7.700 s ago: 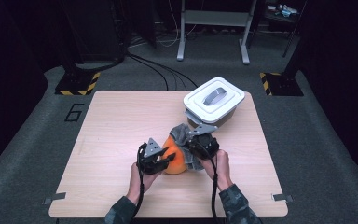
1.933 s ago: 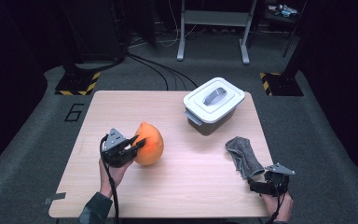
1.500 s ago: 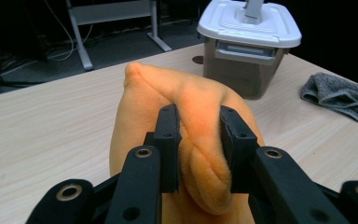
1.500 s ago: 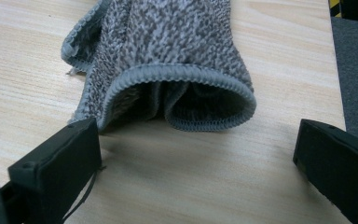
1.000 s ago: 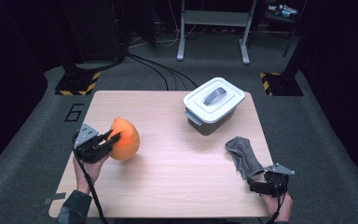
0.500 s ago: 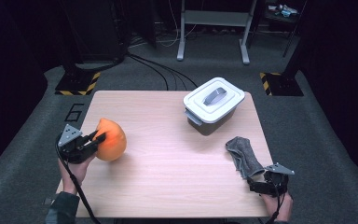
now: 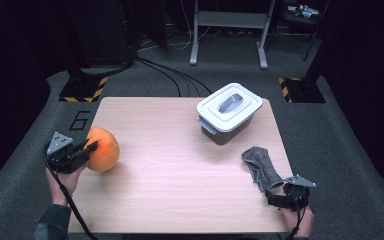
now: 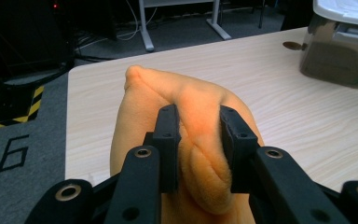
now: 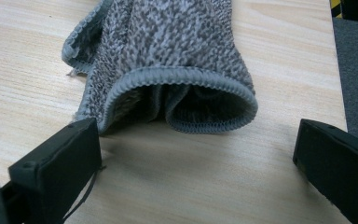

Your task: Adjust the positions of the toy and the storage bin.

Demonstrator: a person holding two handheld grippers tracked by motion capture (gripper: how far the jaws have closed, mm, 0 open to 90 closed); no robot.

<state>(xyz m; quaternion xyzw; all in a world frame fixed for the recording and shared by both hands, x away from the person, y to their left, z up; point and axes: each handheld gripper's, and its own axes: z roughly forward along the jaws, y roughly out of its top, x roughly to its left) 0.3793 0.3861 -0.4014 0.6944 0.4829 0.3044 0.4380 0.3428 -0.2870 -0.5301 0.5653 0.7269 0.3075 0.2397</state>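
A: Quick pass. Left gripper is pinched on a fold of the orange soft ball; in the left gripper view the pads bite into the plush.

B: Where's it sitting?

A: Left edge of the bench, about halfway down it. A second ago the ball was further in toward the centre, so it has been dragged sideways to the edge, grip unchanged.

B: Right side?

A: Right gripper is at the near right corner, jaws spread wide, nothing between them. The grey knitted glove lies flat just ahead of it; the right gripper view shows the cuff opening facing the jaws, not touched. That hand hasn't shifted across the last few frames.

B: And the box?

A: White lidded container, lid on, far right part of the bench, well apart from both items. Same spot as before.

B: So what does the move mean?

A: My read: the two things are being pulled apart, ball to the left, glove to the right. Ball looks about placed. Letting go is likely next, but it's close to the edge and could roll off.
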